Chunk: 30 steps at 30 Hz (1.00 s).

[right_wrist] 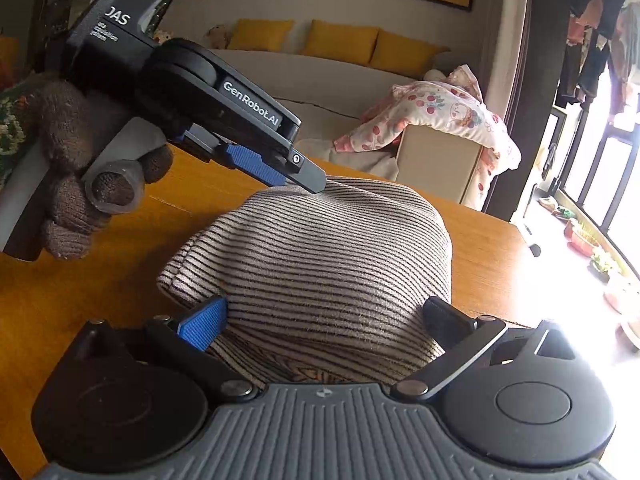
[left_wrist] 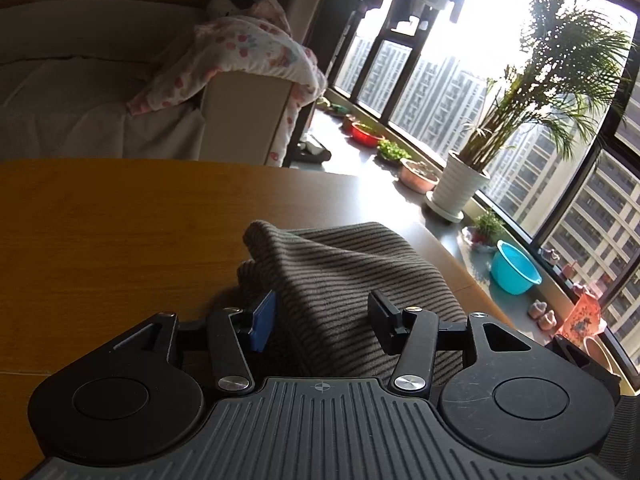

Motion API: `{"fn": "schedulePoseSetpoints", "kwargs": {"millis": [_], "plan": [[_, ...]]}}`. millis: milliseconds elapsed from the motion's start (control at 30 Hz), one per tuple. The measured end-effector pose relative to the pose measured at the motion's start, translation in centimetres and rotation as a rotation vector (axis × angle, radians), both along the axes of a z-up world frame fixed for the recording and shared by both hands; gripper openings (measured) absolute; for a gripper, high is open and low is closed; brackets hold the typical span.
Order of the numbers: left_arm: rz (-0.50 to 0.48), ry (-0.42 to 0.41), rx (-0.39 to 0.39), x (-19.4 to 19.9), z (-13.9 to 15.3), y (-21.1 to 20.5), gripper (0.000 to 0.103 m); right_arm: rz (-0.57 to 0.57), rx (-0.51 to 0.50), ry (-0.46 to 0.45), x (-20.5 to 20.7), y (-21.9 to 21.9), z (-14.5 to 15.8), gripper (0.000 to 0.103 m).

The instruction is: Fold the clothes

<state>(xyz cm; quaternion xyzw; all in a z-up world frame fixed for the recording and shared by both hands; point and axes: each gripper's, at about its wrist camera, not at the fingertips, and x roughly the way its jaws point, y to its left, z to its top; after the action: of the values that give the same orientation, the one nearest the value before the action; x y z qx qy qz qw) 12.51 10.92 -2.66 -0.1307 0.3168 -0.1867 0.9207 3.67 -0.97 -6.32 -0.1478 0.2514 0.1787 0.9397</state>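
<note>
Presently listed: wooden table [left_wrist: 100, 240], bearing one striped garment [right_wrist: 320, 264], bunched mid-table, partly folded. Left gripper [right_wrist: 298, 178]: jaws released, tips resting on the far fold. Right gripper [right_wrist: 324, 316]: jaws spread wide, straddling the near edge, grasping nothing. Advice: pinch both layers squarely before lifting; keep edges aligned.

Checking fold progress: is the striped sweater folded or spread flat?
Folded: the striped sweater sits as a compact doubled bundle with rounded edges on the wooden table.
</note>
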Motion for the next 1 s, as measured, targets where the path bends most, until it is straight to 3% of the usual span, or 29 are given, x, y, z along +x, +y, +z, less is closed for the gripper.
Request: {"fn": "schedulePoseSetpoints", "kwargs": {"millis": [100, 167, 233, 333, 467, 567, 767, 833, 900, 1000], "plan": [[-0.004, 0.008, 0.004, -1.5, -0.7, 0.1, 0.054, -0.018, -0.030, 0.018, 0.3, 0.3, -0.2, 0.103], [-0.006, 0.005, -0.002, -1.8, -0.9, 0.5, 0.054, 0.007, 0.015, 0.045, 0.4, -0.5, 0.6, 0.103], [-0.011, 0.005, -0.001, -1.9, -1.1, 0.6, 0.054, 0.048, 0.121, 0.099, 0.8, -2.3, 2.2, 0.103], [-0.025, 0.000, 0.009, -1.8, -1.3, 0.6, 0.054, 0.080, 0.367, 0.172, 2.5, -6.5, 5.6, 0.103], [-0.038, -0.005, 0.003, -2.0, -1.7, 0.8, 0.054, 0.011, 0.478, 0.177, 7.0, -10.2, 7.5, 0.102], [-0.051, -0.004, -0.001, -2.1, -1.9, 1.0, 0.055, -0.055, 0.564, 0.294, 12.1, -11.6, 6.2, 0.093], [-0.079, 0.002, -0.001, -1.8, -2.0, 1.3, 0.057, -0.123, 0.710, 0.589, 19.4, -10.5, 0.3, 0.093], [-0.076, 0.003, 0.011, -1.7, -2.1, 1.4, 0.058, -0.064, 0.682, 0.562, 19.1, -8.6, 0.8, 0.092], [-0.074, 0.003, 0.012, -1.6, -2.2, 1.7, 0.059, 0.049, 0.620, 0.418, 17.2, -7.2, 3.1, 0.080], [-0.071, 0.010, -0.004, -1.4, -2.4, 2.2, 0.062, 0.161, 0.679, 0.321, 15.4, -7.6, 5.3, 0.073]]}}
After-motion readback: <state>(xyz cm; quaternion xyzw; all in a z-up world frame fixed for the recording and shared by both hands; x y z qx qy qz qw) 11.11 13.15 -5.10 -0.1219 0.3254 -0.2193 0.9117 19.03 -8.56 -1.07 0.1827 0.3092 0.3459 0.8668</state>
